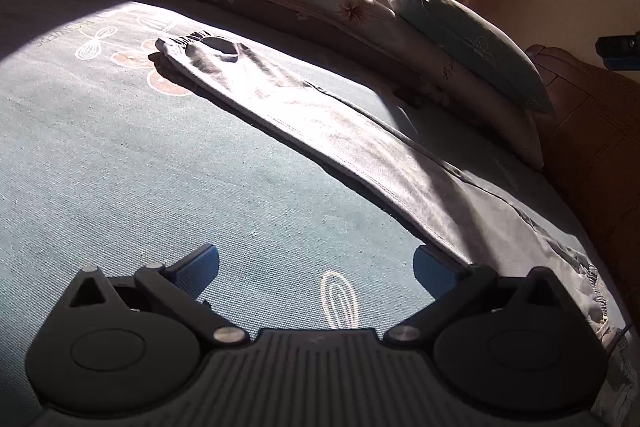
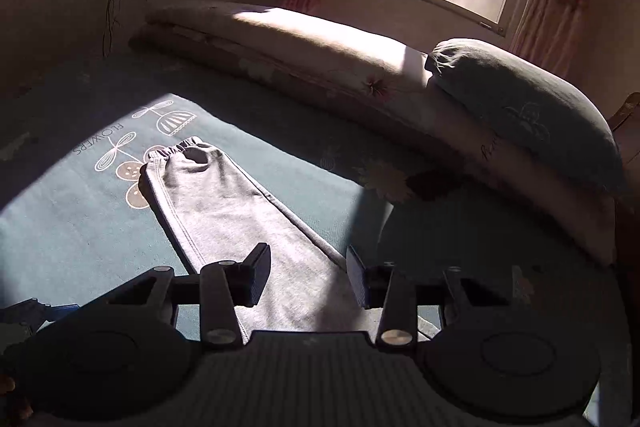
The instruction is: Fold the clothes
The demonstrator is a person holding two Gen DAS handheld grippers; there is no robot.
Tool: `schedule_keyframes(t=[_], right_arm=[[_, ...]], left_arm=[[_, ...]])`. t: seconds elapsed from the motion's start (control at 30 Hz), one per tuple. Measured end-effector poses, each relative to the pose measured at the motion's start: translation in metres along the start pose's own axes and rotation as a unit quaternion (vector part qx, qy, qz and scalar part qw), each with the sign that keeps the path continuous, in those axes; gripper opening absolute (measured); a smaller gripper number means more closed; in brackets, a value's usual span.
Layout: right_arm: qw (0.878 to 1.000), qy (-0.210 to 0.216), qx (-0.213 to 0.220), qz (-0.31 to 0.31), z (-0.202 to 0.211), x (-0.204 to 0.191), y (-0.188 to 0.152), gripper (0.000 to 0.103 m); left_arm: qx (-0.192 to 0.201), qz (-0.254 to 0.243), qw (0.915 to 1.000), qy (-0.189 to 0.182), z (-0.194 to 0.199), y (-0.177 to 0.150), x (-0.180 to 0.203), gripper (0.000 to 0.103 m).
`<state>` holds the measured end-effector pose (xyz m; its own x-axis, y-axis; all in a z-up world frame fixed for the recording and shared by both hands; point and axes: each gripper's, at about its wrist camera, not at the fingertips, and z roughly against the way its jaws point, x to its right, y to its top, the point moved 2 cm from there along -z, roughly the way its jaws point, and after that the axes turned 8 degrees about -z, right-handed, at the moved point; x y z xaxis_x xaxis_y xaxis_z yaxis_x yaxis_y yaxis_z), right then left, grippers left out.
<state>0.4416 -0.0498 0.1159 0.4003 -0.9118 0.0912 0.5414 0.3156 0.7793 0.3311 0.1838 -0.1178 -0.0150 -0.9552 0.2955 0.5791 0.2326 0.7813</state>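
With the grey trousers point(image 2: 224, 211) lying flat and lengthwise on the bed point(image 1: 120, 167), already halved leg over leg, I hold both grippers empty: left gripper point(image 1: 316, 263) jaws wide apart beside the cloth, right gripper point(image 2: 308, 275) jaws apart above it. Next, I'd grip both hem corners evenly. No containers in sight.

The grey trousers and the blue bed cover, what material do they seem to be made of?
Grey trousers: probably soft cotton knit, matte, with a gathered elastic waistband and stitched seams. Blue bed cover: likely a coarser woven fabric, matte, with visible ribbed texture and printed flowers.
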Motion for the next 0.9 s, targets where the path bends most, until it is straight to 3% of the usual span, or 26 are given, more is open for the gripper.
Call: schedule_keyframes(t=[0.17, 0.37, 0.47, 0.6, 0.73, 0.9], right_arm=[[0.999, -0.032, 0.03, 0.015, 0.091, 0.007, -0.024, 0.052], [0.997, -0.067, 0.035, 0.02, 0.162, 0.011, -0.079, 0.056], [0.998, -0.067, 0.012, -0.01, 0.175, 0.02, -0.12, 0.057], [0.992, -0.097, -0.051, -0.062, 0.165, 0.037, -0.207, 0.066], [0.978, -0.126, -0.115, -0.123, 0.145, 0.046, -0.307, 0.066], [0.956, -0.108, -0.124, -0.243, 0.141, 0.048, -0.387, 0.066]], left_arm=[[0.007, -0.018, 0.9997, -0.017, 0.0, -0.002, 0.019, 0.102], [-0.003, -0.04, 0.9991, -0.016, -0.008, -0.01, 0.033, 0.102], [-0.006, -0.042, 0.999, -0.015, -0.012, -0.013, 0.036, 0.102], [-0.019, -0.036, 0.9989, -0.022, -0.019, -0.019, 0.04, 0.102], [-0.019, -0.051, 0.9984, -0.016, -0.019, -0.027, 0.046, 0.102], [-0.006, -0.074, 0.9972, -0.009, -0.02, -0.038, 0.053, 0.102]])
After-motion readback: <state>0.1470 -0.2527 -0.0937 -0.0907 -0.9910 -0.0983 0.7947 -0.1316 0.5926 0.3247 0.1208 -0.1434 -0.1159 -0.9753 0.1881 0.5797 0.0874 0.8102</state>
